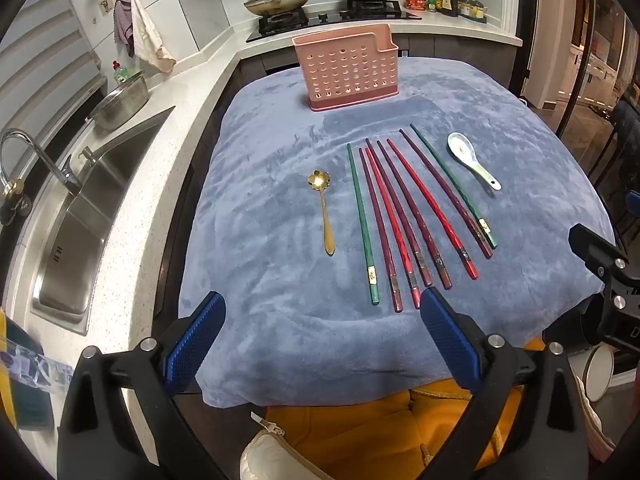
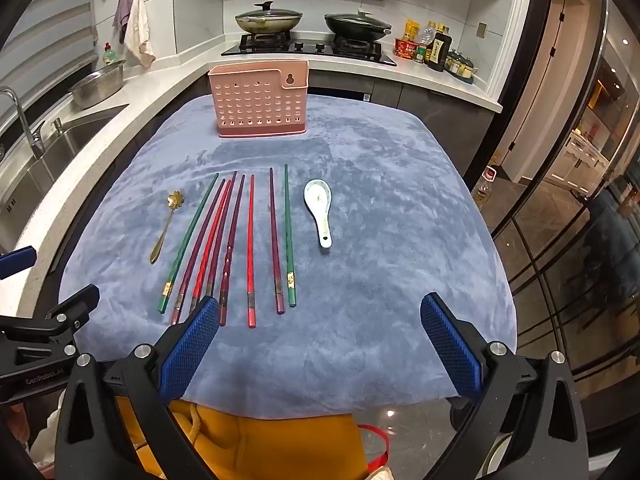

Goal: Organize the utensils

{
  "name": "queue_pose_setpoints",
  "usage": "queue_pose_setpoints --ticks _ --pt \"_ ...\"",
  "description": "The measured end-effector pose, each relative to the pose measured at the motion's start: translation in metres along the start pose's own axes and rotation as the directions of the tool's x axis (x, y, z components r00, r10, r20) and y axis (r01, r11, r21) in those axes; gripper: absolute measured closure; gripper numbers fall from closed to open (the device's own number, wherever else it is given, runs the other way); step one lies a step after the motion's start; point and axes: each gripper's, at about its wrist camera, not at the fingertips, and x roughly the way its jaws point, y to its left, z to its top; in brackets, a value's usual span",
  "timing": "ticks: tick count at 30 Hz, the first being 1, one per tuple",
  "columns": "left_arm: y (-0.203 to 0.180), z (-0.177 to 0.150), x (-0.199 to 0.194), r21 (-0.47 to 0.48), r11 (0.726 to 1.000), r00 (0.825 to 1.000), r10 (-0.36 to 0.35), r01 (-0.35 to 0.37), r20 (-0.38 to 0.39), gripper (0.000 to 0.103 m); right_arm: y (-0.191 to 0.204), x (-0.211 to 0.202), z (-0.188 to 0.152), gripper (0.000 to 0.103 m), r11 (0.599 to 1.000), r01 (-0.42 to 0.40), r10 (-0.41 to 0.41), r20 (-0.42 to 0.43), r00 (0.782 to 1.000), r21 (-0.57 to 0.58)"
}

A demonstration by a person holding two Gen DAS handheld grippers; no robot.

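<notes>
A pink perforated utensil holder stands upright at the far side of a blue cloth. Several chopsticks, green, purple and red, lie fanned out on the cloth. A gold flower-bowl spoon lies to their left. A white ceramic spoon lies to their right. My left gripper is open and empty above the near cloth edge. My right gripper is open and empty, near the chopsticks' handle ends.
A steel sink with tap and a metal colander lie to the left. A hob with two lidded pans and sauce bottles stand behind. Glass doors are on the right. Yellow fabric is below the cloth.
</notes>
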Motion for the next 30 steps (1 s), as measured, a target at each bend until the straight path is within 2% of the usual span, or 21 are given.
queue_pose_setpoints --ticks 30 --pt "-0.0028 0.0042 -0.0021 0.004 1.0 1.0 0.001 -0.001 -0.001 0.01 -0.002 0.0 -0.0014 0.007 1.0 -0.003 0.003 -0.001 1.0 0.001"
